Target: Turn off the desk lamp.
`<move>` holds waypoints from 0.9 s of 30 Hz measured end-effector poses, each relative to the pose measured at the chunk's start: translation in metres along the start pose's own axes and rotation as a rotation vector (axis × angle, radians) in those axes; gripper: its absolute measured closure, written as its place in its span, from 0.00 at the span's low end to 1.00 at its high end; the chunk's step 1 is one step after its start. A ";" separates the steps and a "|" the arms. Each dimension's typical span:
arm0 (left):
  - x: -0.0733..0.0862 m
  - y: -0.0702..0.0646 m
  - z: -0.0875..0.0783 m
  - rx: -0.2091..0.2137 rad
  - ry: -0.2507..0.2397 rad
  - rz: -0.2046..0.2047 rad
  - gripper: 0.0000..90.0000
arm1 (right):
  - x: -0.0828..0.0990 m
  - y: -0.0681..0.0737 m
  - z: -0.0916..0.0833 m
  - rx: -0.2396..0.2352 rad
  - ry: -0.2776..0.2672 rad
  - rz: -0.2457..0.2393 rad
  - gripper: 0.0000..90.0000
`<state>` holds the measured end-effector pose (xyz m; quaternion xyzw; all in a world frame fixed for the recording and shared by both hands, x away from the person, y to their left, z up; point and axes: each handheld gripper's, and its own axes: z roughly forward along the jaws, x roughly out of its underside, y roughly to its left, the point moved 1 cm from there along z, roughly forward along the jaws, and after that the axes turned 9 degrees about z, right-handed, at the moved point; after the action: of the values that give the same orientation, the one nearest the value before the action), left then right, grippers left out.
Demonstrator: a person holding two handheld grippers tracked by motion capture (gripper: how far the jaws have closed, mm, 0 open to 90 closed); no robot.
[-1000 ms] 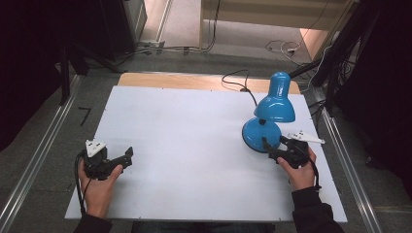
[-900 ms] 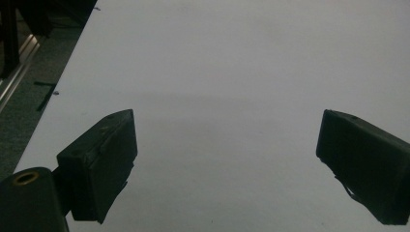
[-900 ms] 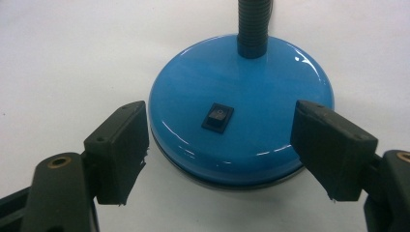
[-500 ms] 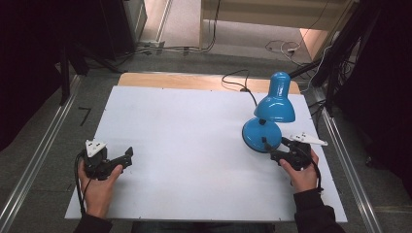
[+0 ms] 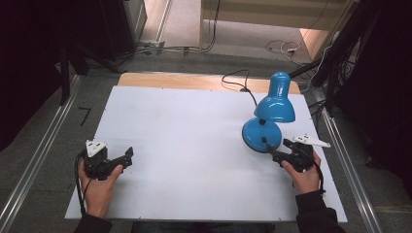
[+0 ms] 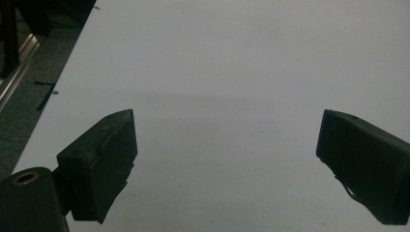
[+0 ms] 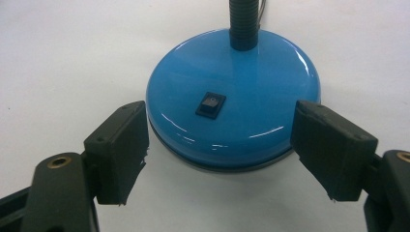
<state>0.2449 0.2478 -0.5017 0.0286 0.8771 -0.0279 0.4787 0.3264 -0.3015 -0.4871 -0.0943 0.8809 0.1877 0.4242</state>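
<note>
The blue lamp (image 5: 269, 116) stands on the right side of the white surface (image 5: 184, 141), toward its far half, with its round base (image 7: 234, 96) flat on the surface and its shade (image 5: 275, 103) raised above and just behind the base. A black neck (image 7: 243, 21) rises from the back of the base, and a small black switch (image 7: 211, 104) sits on the base's top. A black cord (image 5: 240, 85) runs from the lamp toward the far edge of the surface. The right tool (image 5: 283, 156), held in the person's right hand (image 5: 303, 174), sits just in front of the base; its jaws are spread wide, one on each side of the base's near rim, and whether they touch it is unclear. The left tool (image 5: 121, 160), held in the left hand (image 5: 97, 187), rests near the left front of the surface, well apart from the lamp, with its jaws spread wide over bare surface and holding nothing.
</note>
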 end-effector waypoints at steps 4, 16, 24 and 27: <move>0.000 0.000 0.000 0.000 0.002 0.002 0.09 | 0.001 -0.001 -0.002 0.001 0.002 0.005 0.22; 0.000 0.000 0.000 0.001 0.002 0.002 0.09 | 0.003 -0.004 -0.008 0.006 0.004 0.009 0.22; 0.000 0.000 0.000 0.002 0.004 0.002 0.09 | 0.005 -0.005 -0.012 0.008 0.001 0.015 0.22; 0.000 0.000 0.000 0.002 0.003 0.001 0.09 | 0.006 -0.006 -0.014 0.008 0.002 0.016 0.22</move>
<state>0.2449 0.2481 -0.5018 0.0298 0.8777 -0.0284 0.4774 0.3148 -0.3130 -0.4853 -0.0856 0.8827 0.1874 0.4223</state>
